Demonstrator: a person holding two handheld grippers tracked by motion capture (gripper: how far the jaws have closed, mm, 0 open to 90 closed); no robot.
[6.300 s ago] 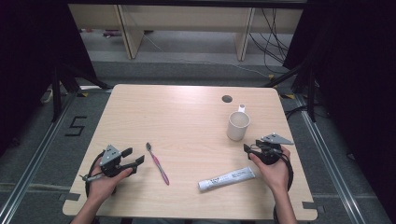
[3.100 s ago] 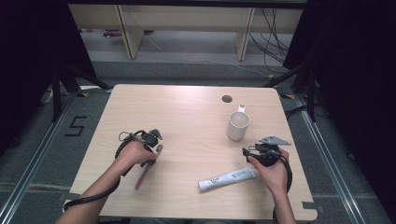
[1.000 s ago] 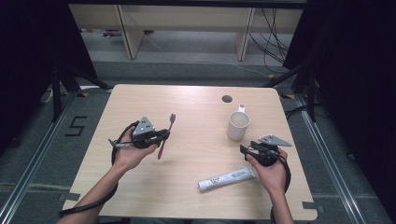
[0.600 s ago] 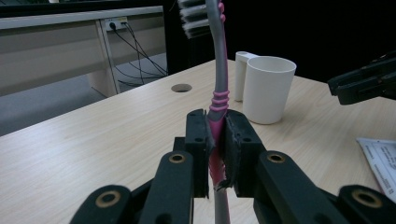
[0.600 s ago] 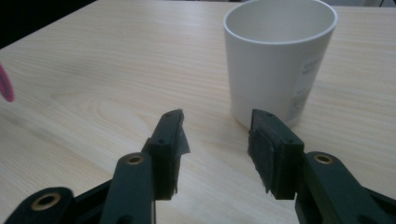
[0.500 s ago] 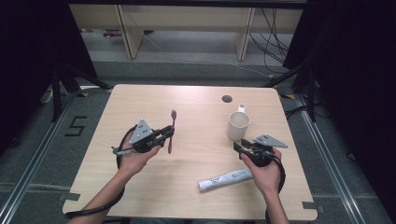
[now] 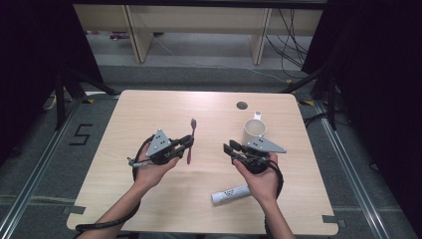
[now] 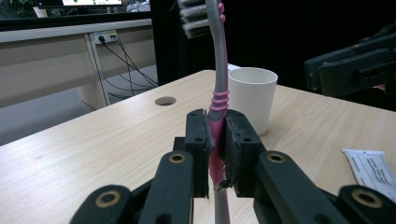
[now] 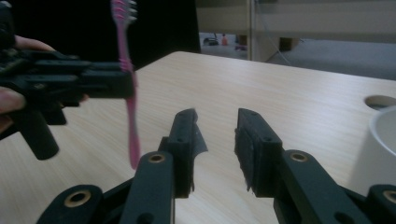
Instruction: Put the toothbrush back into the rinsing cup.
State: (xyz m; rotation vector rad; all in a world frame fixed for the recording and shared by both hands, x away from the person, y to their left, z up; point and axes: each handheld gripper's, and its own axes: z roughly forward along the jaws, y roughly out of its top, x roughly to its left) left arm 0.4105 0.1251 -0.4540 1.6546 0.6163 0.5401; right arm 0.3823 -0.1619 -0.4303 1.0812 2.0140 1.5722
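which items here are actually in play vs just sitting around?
In play:
- toothbrush, clamped upright in the left gripper
- right gripper, jaws open, turned toward the brush
- white cup, probably the destination

Lying about:
- toothpaste tube, flat on the table

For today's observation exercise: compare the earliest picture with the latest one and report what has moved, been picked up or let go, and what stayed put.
The left gripper took hold of the toothbrush that lay on the table, lifted it upright and carried it toward the middle. The right gripper, jaws open, shifted left, toward the toothbrush. The cup and the toothpaste tube stayed in place.
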